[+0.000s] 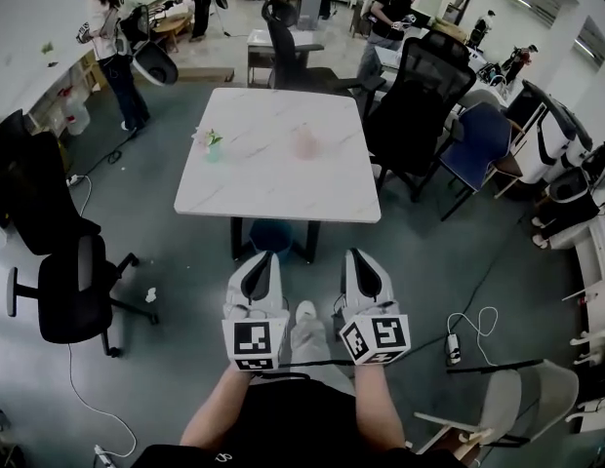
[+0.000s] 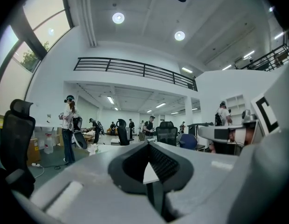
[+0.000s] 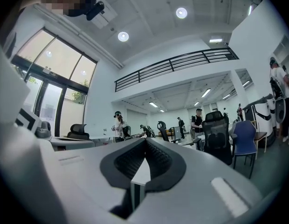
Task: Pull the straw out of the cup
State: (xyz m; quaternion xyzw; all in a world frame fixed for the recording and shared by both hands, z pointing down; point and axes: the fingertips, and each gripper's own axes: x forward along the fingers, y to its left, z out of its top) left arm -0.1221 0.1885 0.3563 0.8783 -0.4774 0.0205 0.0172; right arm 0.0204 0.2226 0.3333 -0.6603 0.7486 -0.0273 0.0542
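Observation:
On the white marble table [image 1: 283, 188] stand a small green cup [image 1: 213, 148] with something pale pink at its top, near the left edge, and a pink translucent cup [image 1: 304, 143] near the middle. No straw can be made out at this distance. My left gripper [image 1: 260, 257] and right gripper [image 1: 358, 254] are held side by side close to my body, short of the table's near edge, pointing toward it. Both are shut with nothing between the jaws. The left gripper [image 2: 148, 143] and the right gripper [image 3: 145, 142] look level across the room, over the tabletop.
Black office chairs stand at the left [image 1: 73, 286] and behind the table [image 1: 420, 96], a blue chair [image 1: 483, 139] at the right. A blue bin [image 1: 271, 234] sits under the table. A cable and power strip [image 1: 453, 347] lie on the floor. People stand at the back.

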